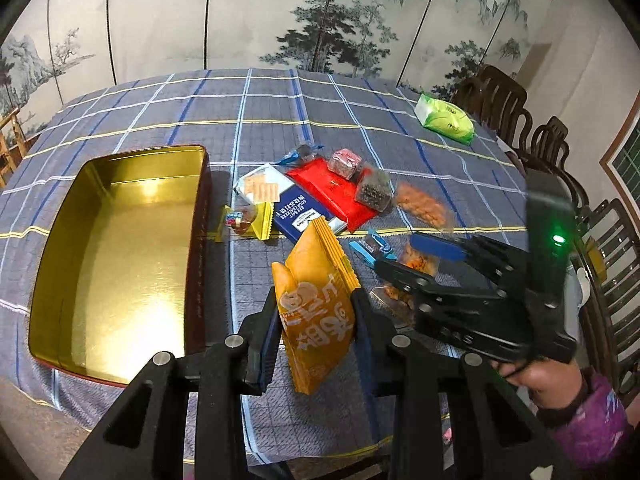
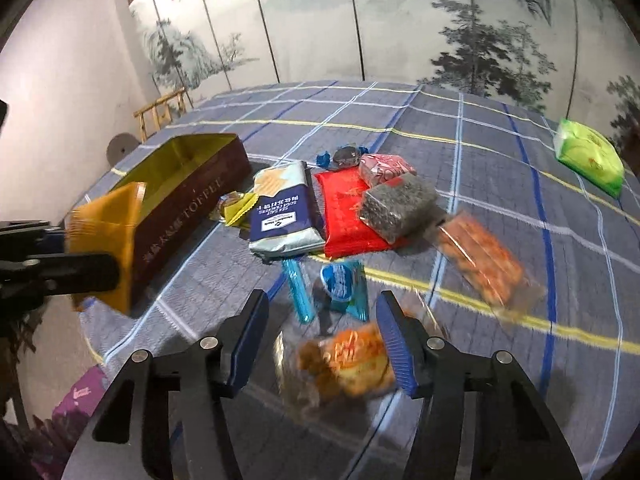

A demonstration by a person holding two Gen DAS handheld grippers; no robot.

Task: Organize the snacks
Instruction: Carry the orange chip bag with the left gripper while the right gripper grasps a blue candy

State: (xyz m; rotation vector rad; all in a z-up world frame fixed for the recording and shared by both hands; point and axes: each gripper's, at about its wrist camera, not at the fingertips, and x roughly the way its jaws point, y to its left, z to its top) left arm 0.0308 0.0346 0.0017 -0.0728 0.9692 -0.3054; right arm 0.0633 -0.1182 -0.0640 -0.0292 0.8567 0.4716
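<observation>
A: Left gripper (image 1: 316, 316) — clamping an orange snack packet (image 1: 316, 300) between both fingers (image 1: 269, 332), pinching it near its lower half, upper end sticking out past the fingertips. Hanging clear of the bench (image 1: 360, 120).

B: And beside those fingers?

A: Sitting off to their left, an open gold-lined tin (image 1: 120, 248), nothing lying inside. Lying beyond the fingertips, a blue cracker pack (image 1: 296, 212), a red packet (image 1: 336, 196) and two small wrapped cubes resting on the red one.

B: Right gripper (image 2: 322, 344)?

A: Standing partly open, no earlier picture given to compare. Straddling a clear bag of orange-brown snacks (image 2: 348, 364); right finger (image 2: 394, 344) appearing to touch the bag's edge, left finger standing apart from it. Not gripping. Blurring too much to judge contact exactly.

B: Ahead of those fingers?

A: Lying just past the fingertips, a blue-wrapped candy (image 2: 340, 284). Lying further right, another clear bag of orange pieces (image 2: 484, 264). Sitting well apart at far right, a green pack (image 2: 588, 156).
</observation>
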